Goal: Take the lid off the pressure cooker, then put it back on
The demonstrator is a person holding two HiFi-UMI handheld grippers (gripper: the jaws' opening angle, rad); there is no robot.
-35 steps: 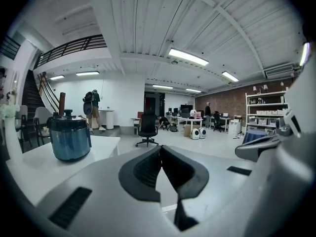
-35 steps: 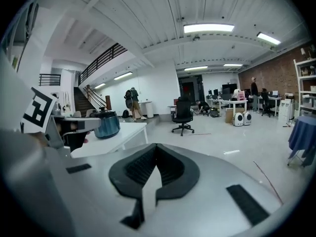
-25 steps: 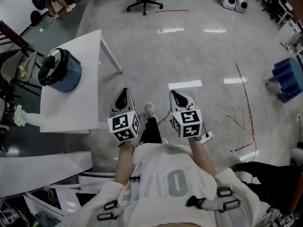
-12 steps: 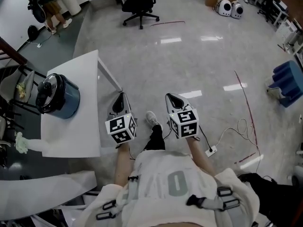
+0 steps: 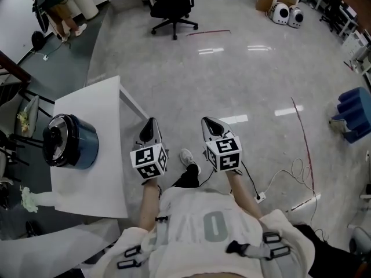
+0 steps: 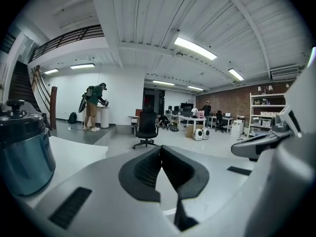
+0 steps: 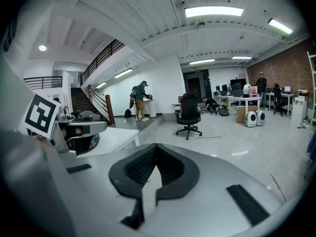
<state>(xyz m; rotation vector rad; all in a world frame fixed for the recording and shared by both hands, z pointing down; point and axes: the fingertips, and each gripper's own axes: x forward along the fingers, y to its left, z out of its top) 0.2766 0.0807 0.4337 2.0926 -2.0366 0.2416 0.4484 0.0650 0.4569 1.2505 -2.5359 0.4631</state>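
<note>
Floor [image 5: 249,80], grey and glossy, fills most of the head view. A white rectangular table [image 5: 104,155] stands at the left of the frame. A black wheeled office chair [image 5: 172,2] stands at the upper middle, well apart from the table.

The round blue pressure cooker [image 5: 72,142] sits on the table's left part, at the middle left of the frame. Its black lid [image 5: 55,139] rests on top of it. In the left gripper view the same cooker [image 6: 22,152] shows at the left edge, with the knobbed lid [image 6: 17,117] on it.

The grey left gripper [image 5: 151,121] with its square-marker cube hangs over the floor just right of the table's edge, apart from the cooker. Its jaws are pressed together with nothing between them [image 6: 160,148].

The grey right gripper [image 5: 207,121] is held beside it at lower centre. Its jaws are likewise closed on nothing [image 7: 155,146].
</note>
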